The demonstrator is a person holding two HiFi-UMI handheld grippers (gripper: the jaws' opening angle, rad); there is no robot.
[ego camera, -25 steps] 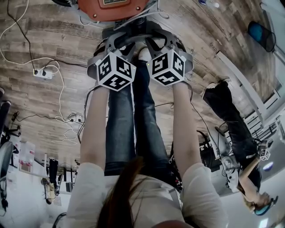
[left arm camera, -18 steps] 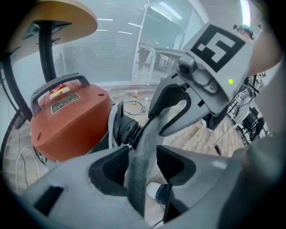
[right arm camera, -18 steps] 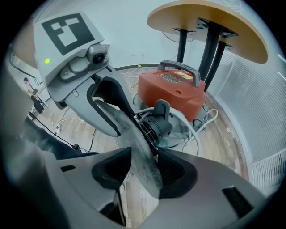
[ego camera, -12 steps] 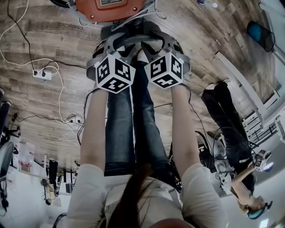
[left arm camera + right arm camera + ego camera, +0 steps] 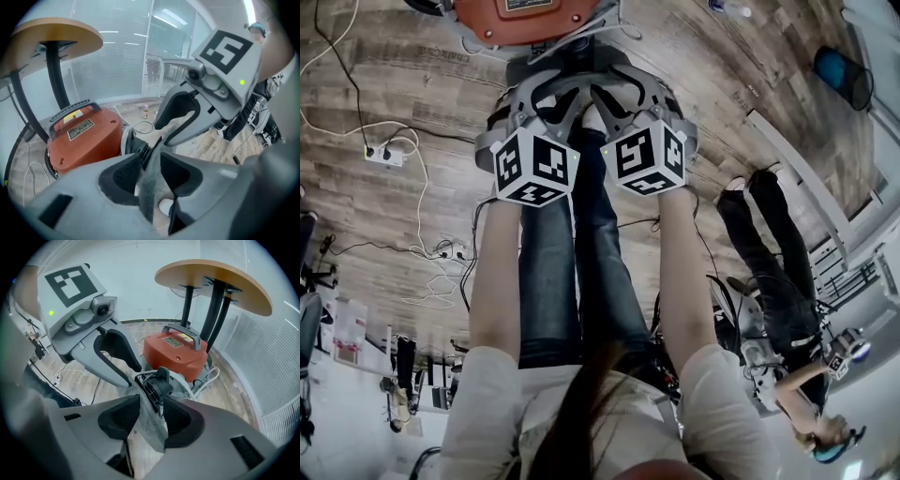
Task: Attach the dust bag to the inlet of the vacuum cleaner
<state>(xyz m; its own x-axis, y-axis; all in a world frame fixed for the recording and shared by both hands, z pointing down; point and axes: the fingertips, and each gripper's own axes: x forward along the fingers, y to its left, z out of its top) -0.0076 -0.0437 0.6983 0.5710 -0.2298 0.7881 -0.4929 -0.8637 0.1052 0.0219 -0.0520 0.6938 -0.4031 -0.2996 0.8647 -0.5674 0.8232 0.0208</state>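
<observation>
Table legs (image 5: 213, 317) just behind vacuum cleaner (image 5: 176, 352), tabletop (image 5: 215, 280) above it; near side open; cables (image 5: 425, 202) and power strip (image 5: 380, 153) clutter floor left; second person (image 5: 778, 272) stands right, well apart.

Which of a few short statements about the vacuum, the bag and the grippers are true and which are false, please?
1. The vacuum is blue. False: it is orange.
2. The left gripper has the bag between its jaws. True; they have just closed further.
3. The right gripper is empty. False: the bag is between its jaws too, and they have just closed further.
4. The vacuum stands beside a round table. True.
</observation>
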